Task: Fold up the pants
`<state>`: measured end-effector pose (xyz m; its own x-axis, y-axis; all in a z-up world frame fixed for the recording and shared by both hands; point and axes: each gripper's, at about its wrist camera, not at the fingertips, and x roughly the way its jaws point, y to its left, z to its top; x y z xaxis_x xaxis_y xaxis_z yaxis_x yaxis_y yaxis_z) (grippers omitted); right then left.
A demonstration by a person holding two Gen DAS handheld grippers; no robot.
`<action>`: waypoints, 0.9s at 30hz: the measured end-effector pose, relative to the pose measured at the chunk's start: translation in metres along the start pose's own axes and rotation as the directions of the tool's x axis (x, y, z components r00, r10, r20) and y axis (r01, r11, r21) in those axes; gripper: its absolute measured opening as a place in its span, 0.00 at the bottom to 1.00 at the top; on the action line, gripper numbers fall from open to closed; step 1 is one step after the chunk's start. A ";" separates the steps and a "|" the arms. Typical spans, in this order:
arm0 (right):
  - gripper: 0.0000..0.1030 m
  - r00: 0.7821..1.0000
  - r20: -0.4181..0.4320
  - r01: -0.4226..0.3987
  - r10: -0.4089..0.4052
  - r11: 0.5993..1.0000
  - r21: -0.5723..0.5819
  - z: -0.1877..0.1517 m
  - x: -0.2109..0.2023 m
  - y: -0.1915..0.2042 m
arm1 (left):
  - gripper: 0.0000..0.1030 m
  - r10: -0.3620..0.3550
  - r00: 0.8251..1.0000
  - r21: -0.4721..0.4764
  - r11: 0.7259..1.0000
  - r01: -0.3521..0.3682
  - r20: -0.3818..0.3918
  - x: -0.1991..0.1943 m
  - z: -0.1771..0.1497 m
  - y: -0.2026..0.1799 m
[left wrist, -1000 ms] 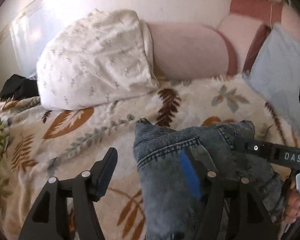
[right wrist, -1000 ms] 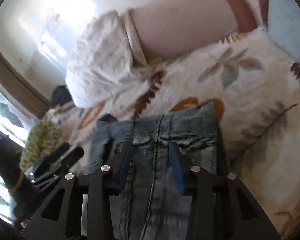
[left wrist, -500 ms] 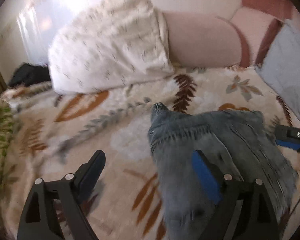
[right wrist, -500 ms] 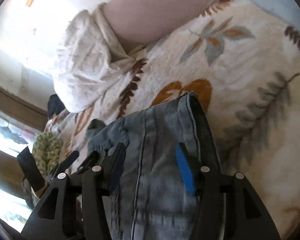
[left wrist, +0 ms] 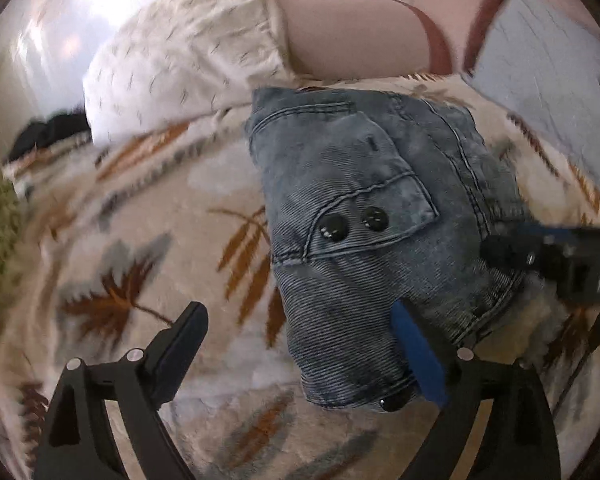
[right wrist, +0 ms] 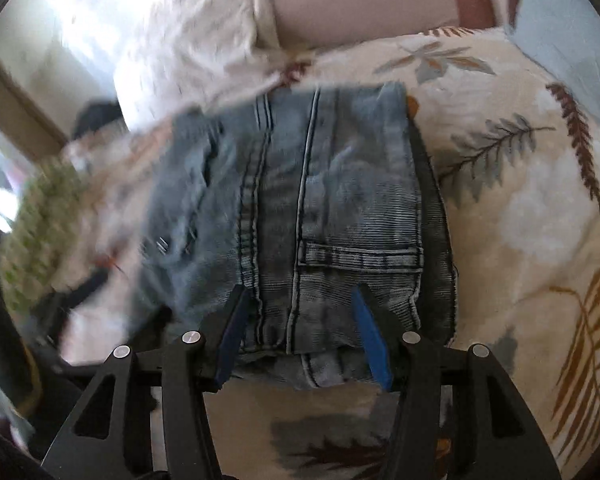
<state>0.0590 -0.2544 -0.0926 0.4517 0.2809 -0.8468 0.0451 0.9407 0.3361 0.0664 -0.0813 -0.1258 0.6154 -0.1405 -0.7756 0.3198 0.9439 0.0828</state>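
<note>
The folded blue denim pants [left wrist: 363,208] lie as a compact bundle on the leaf-patterned blanket [left wrist: 148,240], pocket with two black buttons facing up. My left gripper [left wrist: 300,332] is open, its right blue-padded finger over the bundle's near edge and its left finger over the blanket. The right gripper shows at the right of the left wrist view [left wrist: 539,252], beside the bundle. In the right wrist view the pants [right wrist: 319,208] fill the middle; my right gripper [right wrist: 300,316] is open, its fingers spread over the bundle's near end.
A white patterned pillow [left wrist: 180,64] and a pink bolster [left wrist: 351,36] lie behind the pants. A pale blue pillow [left wrist: 539,80] sits at the right. A green knitted item [right wrist: 36,224] and dark clothing [left wrist: 48,136] lie at the left.
Both grippers have tilted down and pulled back. The pants now lie flat on the blanket as a folded bundle with the pocket side up. Both grippers stay open.
</note>
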 end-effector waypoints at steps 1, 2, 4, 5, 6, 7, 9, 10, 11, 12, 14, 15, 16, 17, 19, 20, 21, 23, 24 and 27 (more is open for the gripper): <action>0.53 1.000 0.000 0.010 -0.010 1.000 -0.011 -0.001 0.003 0.001 | 0.92 -0.005 1.000 -0.020 1.000 0.005 0.001 -0.004 0.001 0.003; 0.53 1.000 0.006 0.016 -0.016 1.000 -0.016 -0.002 0.003 0.003 | 0.92 0.003 1.000 -0.031 1.000 -0.002 0.023 -0.012 0.000 0.003; 0.53 1.000 0.022 0.012 -0.011 1.000 -0.021 -0.004 -0.002 0.004 | 0.91 0.040 0.996 -0.044 0.998 -0.037 0.073 -0.029 -0.004 0.004; 0.53 0.999 0.041 -0.005 0.006 1.000 -0.011 -0.005 -0.009 0.001 | 0.91 0.052 0.994 -0.057 0.997 -0.047 0.097 -0.041 -0.007 0.004; 0.53 0.998 0.059 -0.020 0.020 1.000 0.000 -0.008 -0.017 -0.001 | 0.91 0.061 0.991 -0.075 0.996 -0.052 0.119 -0.054 -0.009 0.005; 0.53 0.996 0.082 -0.033 0.032 0.999 0.010 -0.010 -0.027 -0.003 | 0.92 0.071 0.987 -0.090 0.994 -0.059 0.141 -0.066 -0.011 0.006; 0.53 0.987 0.155 -0.043 0.040 0.999 0.014 -0.017 -0.053 -0.005 | 0.97 0.110 0.975 -0.114 0.989 -0.089 0.194 -0.090 -0.015 0.005; 0.53 0.979 0.199 -0.044 0.041 0.999 0.007 -0.022 -0.066 -0.005 | 1.00 0.137 0.964 -0.126 0.986 -0.110 0.226 -0.105 -0.018 0.003; 0.55 0.971 0.236 -0.044 0.042 0.999 0.003 -0.027 -0.077 -0.005 | 1.00 0.155 0.954 -0.134 0.983 -0.124 0.257 -0.117 -0.019 0.003; 0.56 0.957 0.286 -0.044 0.042 0.999 -0.001 -0.034 -0.091 -0.005 | 1.00 0.168 0.942 -0.140 0.981 -0.132 0.289 -0.129 -0.021 0.002; 0.70 0.930 0.364 -0.054 0.049 0.999 0.005 -0.049 -0.114 -0.005 | 1.00 0.184 0.923 -0.145 0.979 -0.142 0.339 -0.149 -0.024 0.003; 0.71 0.917 0.396 -0.059 0.051 0.998 0.009 -0.055 -0.123 -0.004 | 1.00 0.195 0.916 -0.149 0.977 -0.151 0.352 -0.157 -0.025 0.004; 0.71 0.902 0.430 -0.055 0.047 0.998 0.005 -0.061 -0.132 -0.003 | 1.00 0.203 0.909 -0.154 0.976 -0.156 0.364 -0.164 -0.026 0.005; 0.72 0.889 0.456 -0.041 0.037 0.999 -0.001 -0.065 -0.138 0.000 | 1.00 0.204 0.905 -0.157 0.975 -0.155 0.374 -0.168 -0.026 0.007; 0.72 0.856 0.518 -0.008 0.010 1.000 -0.006 -0.074 -0.152 0.005 | 1.00 0.202 0.895 -0.164 0.975 -0.147 0.397 -0.177 -0.031 0.009; 0.73 0.838 0.546 -0.002 0.007 1.000 -0.010 -0.078 -0.158 0.007 | 1.00 0.204 0.892 -0.161 0.976 -0.150 0.404 -0.179 -0.033 0.009; 0.74 0.817 0.576 -0.003 0.010 1.000 -0.012 -0.082 -0.165 0.008 | 1.00 0.208 0.888 -0.159 0.975 -0.155 0.410 -0.182 -0.034 0.009; 0.79 0.781 0.625 0.004 0.008 1.000 -0.017 -0.089 -0.175 0.011 | 1.00 0.212 0.880 -0.151 0.975 -0.162 0.425 -0.185 -0.037 0.009; 0.79 0.760 0.650 0.020 0.001 1.000 -0.024 -0.093 -0.179 0.014 | 1.00 0.214 0.876 -0.150 0.975 -0.165 0.432 -0.187 -0.039 0.009; 0.81 0.714 0.700 0.060 -0.012 0.997 -0.044 -0.101 -0.189 0.021 | 1.00 0.225 0.869 -0.159 0.972 -0.171 0.440 -0.189 -0.042 0.010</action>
<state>-0.1156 -0.2681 0.0327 0.9456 0.0560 -0.3206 0.0331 0.9634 0.2662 -0.0769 -0.0328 -0.0043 0.9241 -0.0411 -0.3800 0.0908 0.9893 0.1138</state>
